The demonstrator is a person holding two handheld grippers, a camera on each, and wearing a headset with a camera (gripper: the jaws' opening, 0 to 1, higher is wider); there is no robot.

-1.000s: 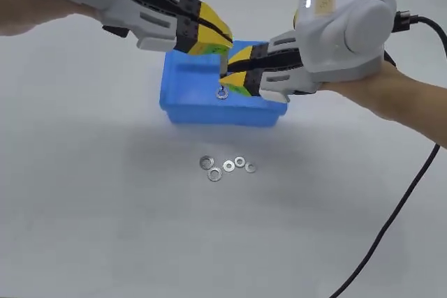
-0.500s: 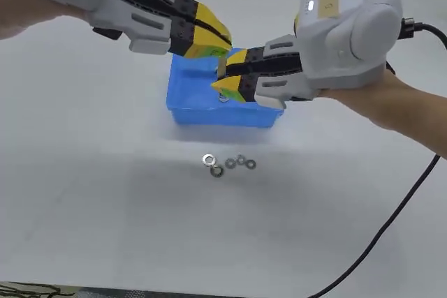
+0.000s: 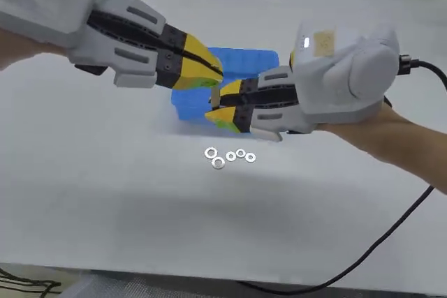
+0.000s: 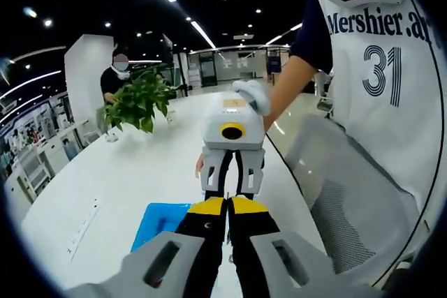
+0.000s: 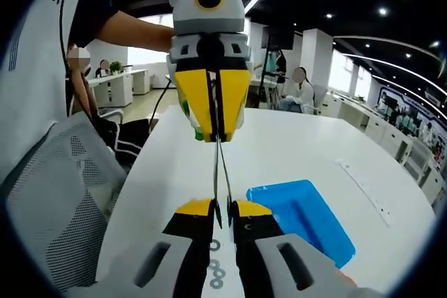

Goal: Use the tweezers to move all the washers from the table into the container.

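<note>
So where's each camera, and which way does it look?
Head view: on the headset, looking down at left tool, right tool, washers, container; forearm shows.
Left gripper view: on the left tool, facing the right tool; own jaws, jersey.
Right gripper view: on the right tool, facing the left tool, tweezers; own jaws.
Both gripper views show the container.

The left gripper point(image 4: 228, 205) has its yellow-tipped jaws close together, facing the right gripper point(image 4: 232, 183) head-on above the white table point(image 4: 126, 186). A blue container point(image 4: 159, 225) lies just left of them, and a person in a numbered jersey point(image 4: 380, 82) stands to the right
</note>
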